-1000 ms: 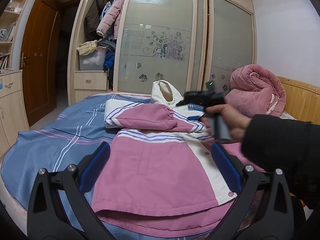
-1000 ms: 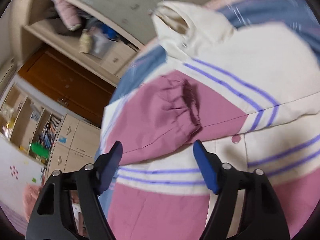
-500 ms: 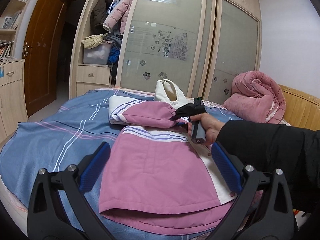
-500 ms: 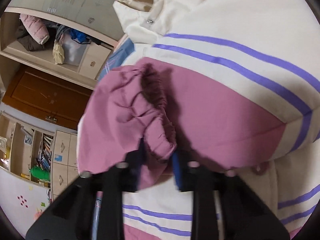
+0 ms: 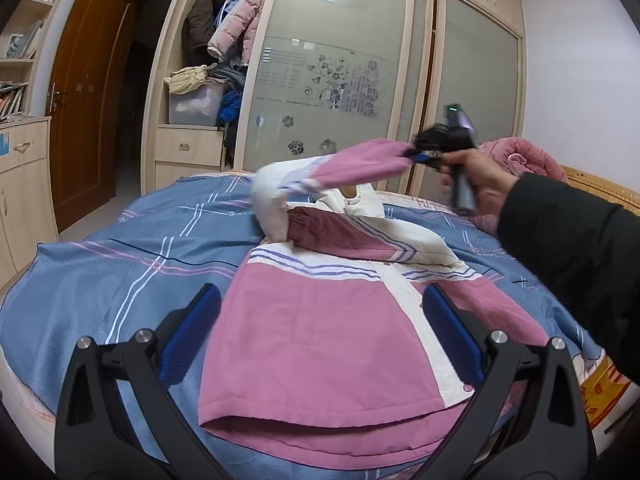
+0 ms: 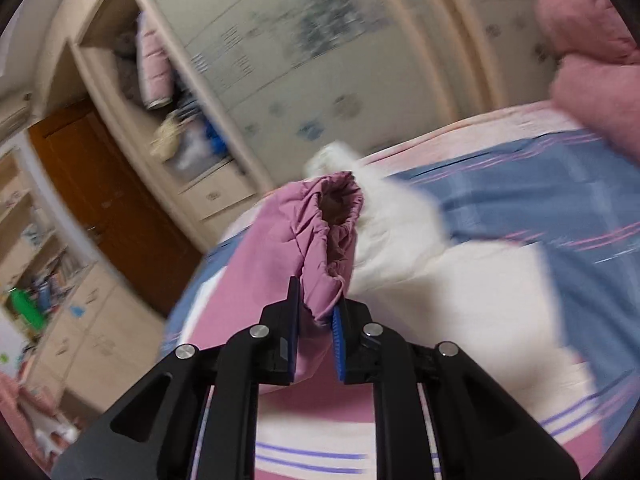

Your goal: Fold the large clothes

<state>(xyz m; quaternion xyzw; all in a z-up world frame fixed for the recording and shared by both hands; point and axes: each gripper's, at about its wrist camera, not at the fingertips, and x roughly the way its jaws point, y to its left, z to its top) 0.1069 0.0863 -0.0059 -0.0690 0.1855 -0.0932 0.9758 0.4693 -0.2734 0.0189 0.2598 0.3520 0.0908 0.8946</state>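
Holding a pink sleeve by its gathered cuff, my right gripper has just closed its jaws on the fabric, pads pressing from both sides. From the left wrist view I see that gripper raised above the bed, sleeve stretched up from the jacket toward it. My left gripper hangs low over the jacket's hem, jaws wide apart, nothing between the pads. Jacket lies flat, near the bed's middle, hem toward me, collar toward the wardrobe. Other sleeve is folded across the chest. Hem edge sits short of the bed's near edge. Bare blue sheet lies open to the left of the jacket. Pink quilt is bundled at the far right by the headboard. A dark sleeve crosses the right side.
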